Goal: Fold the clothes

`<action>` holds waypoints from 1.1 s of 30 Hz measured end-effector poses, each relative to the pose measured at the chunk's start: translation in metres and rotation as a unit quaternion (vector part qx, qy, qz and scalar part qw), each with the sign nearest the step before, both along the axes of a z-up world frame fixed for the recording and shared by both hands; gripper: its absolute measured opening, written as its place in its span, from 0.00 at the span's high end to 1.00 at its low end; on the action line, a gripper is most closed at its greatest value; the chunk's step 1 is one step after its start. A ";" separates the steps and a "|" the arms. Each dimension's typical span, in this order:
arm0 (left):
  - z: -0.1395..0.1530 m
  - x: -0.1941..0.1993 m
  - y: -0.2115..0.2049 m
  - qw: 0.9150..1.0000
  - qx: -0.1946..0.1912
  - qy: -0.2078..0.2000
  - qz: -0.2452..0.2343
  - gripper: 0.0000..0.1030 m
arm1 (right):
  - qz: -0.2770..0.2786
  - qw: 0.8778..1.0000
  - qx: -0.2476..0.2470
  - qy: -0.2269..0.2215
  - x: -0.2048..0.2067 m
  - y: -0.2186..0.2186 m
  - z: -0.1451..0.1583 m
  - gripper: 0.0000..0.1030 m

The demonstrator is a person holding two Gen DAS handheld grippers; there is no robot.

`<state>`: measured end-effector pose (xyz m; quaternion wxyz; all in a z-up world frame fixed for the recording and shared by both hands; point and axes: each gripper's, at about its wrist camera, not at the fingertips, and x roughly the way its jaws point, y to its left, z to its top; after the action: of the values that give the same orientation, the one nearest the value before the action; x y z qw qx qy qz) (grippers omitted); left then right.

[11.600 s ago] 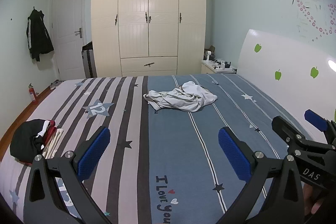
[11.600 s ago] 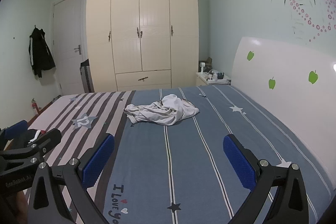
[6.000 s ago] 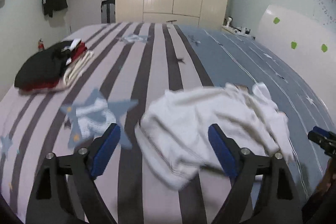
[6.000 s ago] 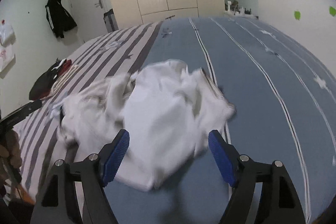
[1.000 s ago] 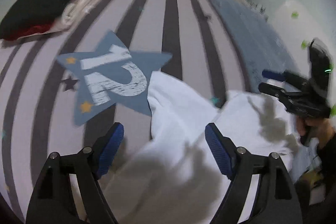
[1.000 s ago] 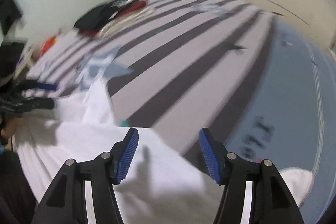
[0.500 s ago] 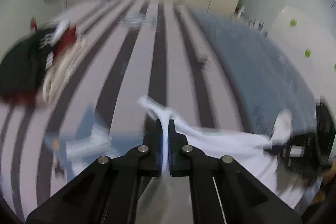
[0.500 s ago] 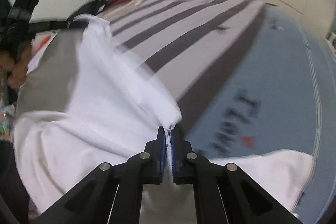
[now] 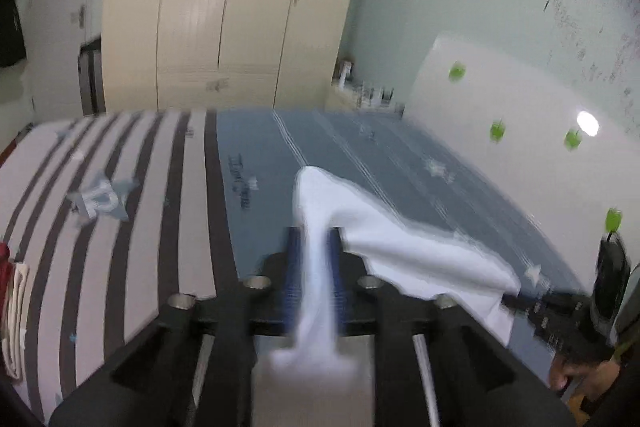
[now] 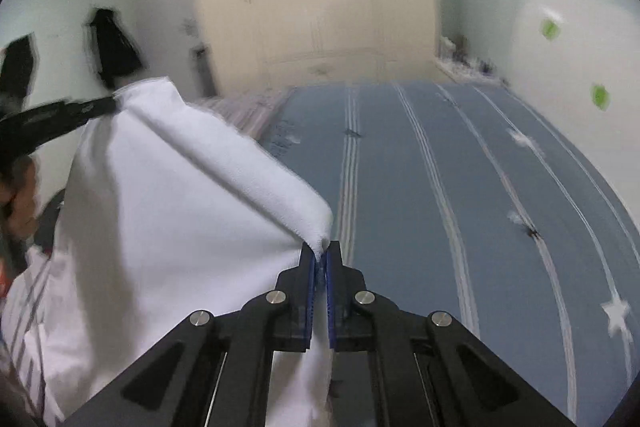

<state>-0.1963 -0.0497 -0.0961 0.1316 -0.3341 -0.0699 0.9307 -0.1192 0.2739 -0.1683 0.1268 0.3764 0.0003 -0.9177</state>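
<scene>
While we are holding the white garment (image 10: 172, 211) up off the bed (image 10: 460, 187), one corner in each tool, its top edge is stretching taut between them so the cloth can hang flat for folding. Our right gripper (image 10: 319, 263) is clamping tight on its corner. Our left gripper (image 9: 315, 259) is opening its jaws (the picture is blurring here), with fabric running between the blue pads (image 9: 294, 267); whether they are pressing on it we cannot tell.
</scene>
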 end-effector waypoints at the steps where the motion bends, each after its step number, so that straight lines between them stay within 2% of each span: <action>1: -0.008 -0.002 -0.001 1.000 0.011 -0.013 -0.002 0.52 | -0.015 1.000 0.012 -0.015 -0.008 0.006 -0.013 0.96; 3: -0.028 0.009 -0.008 0.999 0.025 -0.024 0.001 0.49 | -0.035 0.999 0.020 -0.033 -0.019 0.010 -0.033 0.96; 6: -0.061 0.042 -0.030 0.999 0.005 -0.049 0.002 0.46 | -0.050 0.997 0.006 -0.054 -0.027 0.020 -0.061 0.96; 10: -0.123 0.092 -0.075 0.991 -0.027 -0.133 0.002 0.46 | -0.042 0.994 -0.013 -0.096 -0.028 0.022 -0.087 0.92; 12: -0.152 0.119 -0.099 0.985 -0.033 -0.168 -0.003 0.46 | -0.032 0.993 -0.019 -0.113 -0.019 0.019 -0.097 0.80; 16: -0.196 0.178 -0.133 0.975 -0.039 -0.215 -0.028 0.46 | 0.009 0.994 -0.004 -0.106 0.019 0.012 -0.101 0.70; 17: -0.200 0.187 -0.136 0.975 -0.034 -0.218 -0.037 0.46 | 0.020 0.994 -0.004 -0.107 0.028 0.014 -0.102 0.67; 20: -0.213 0.200 -0.130 0.971 -0.087 -0.218 -0.045 0.48 | 0.064 0.990 -0.004 -0.125 0.064 0.014 -0.108 0.66; 21: -0.218 0.204 -0.127 0.969 -0.105 -0.217 -0.048 0.56 | 0.080 0.988 0.003 -0.133 0.075 0.011 -0.110 0.65; 22: -0.221 0.203 -0.125 0.968 -0.126 -0.215 -0.043 0.83 | 0.095 0.986 0.013 -0.139 0.086 0.009 -0.112 0.65; 23: -0.221 0.199 -0.125 0.968 -0.133 -0.210 -0.033 0.98 | 0.109 0.983 0.022 -0.143 0.096 0.007 -0.114 0.65; 27: -0.216 0.173 -0.130 0.968 -0.163 -0.189 0.008 0.98 | 0.166 0.972 0.026 -0.162 0.134 -0.001 -0.117 0.65; 30: -0.203 0.141 -0.143 0.966 -0.190 -0.166 0.058 1.00 | 0.194 0.965 0.021 -0.173 0.154 -0.006 -0.118 0.62; 33: -0.174 0.104 -0.163 0.962 -0.207 -0.127 0.126 1.00 | 0.216 0.958 0.012 -0.187 0.167 -0.012 -0.122 0.58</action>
<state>-0.0928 -0.2123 -0.2706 -0.0684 -0.4576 0.0664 0.8841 0.0478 0.2620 -0.2902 0.3150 0.5335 0.0687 -0.7819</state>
